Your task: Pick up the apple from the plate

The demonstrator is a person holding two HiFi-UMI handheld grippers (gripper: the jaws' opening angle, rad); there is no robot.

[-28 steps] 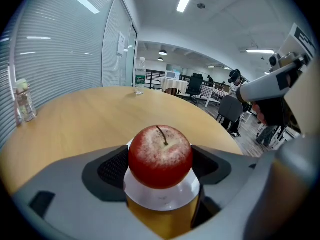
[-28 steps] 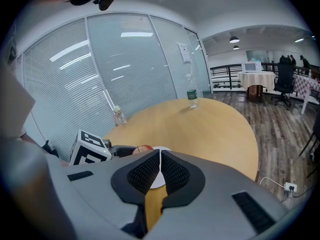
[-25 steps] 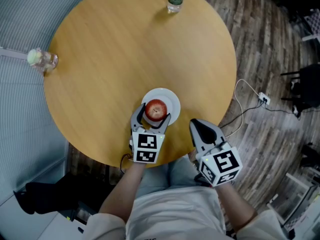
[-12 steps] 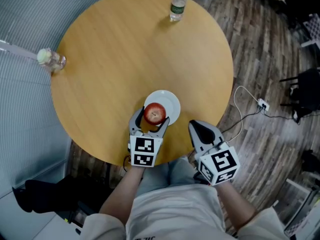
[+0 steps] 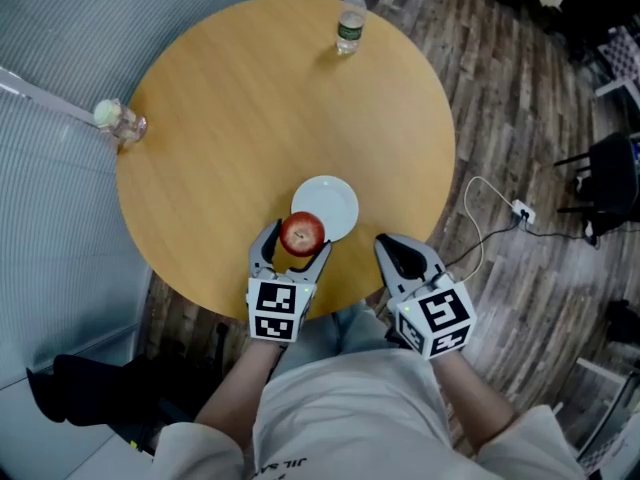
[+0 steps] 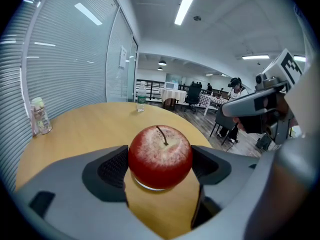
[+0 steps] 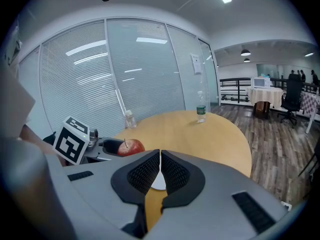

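Left gripper [image 5: 296, 242]: jaws closed on the red apple [image 6: 160, 156], pads pressing both flanks, stem up. The apple sits over the near rim of the white plate [image 5: 335, 200]; a sliver of white shows beneath it in the left gripper view. Whether it touches the plate, cannot tell.

Right gripper [image 7: 160, 170]: jaws pressed together, nothing between them, held at the near edge of the round wooden surface [image 5: 250, 98], right of the plate.

Water bottle [image 5: 349, 16] upright at the far edge. Small clear jar [image 5: 120, 121] at the left edge.
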